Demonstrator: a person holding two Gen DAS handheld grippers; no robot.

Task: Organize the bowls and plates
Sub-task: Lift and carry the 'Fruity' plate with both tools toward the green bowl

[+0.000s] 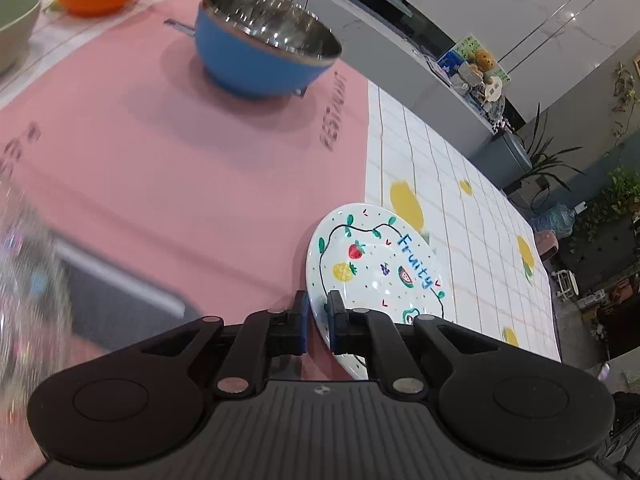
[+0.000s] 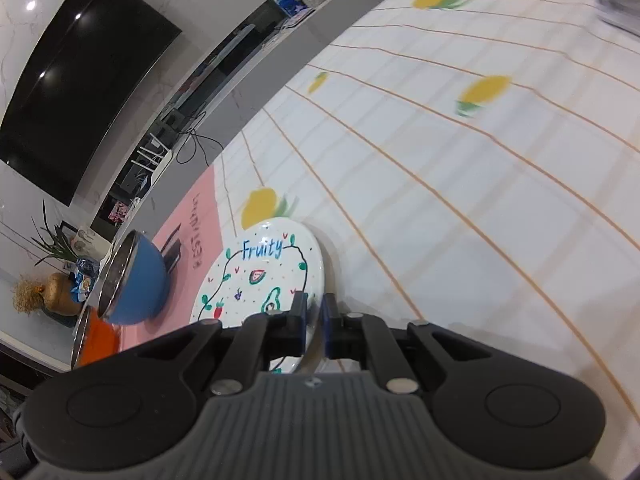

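The counter (image 1: pixel 460 184) carries a pink mat (image 1: pixel 180 168) with a blue bowl (image 1: pixel 260 56) far back. Nearer, the white "Fruity" plate (image 1: pixel 376 268) is tilted, its rim pinched on opposite sides: left gripper (image 1: pixel 318 320) jaws clamped on one edge, right gripper (image 2: pixel 314 322) jaws clamped on the other.
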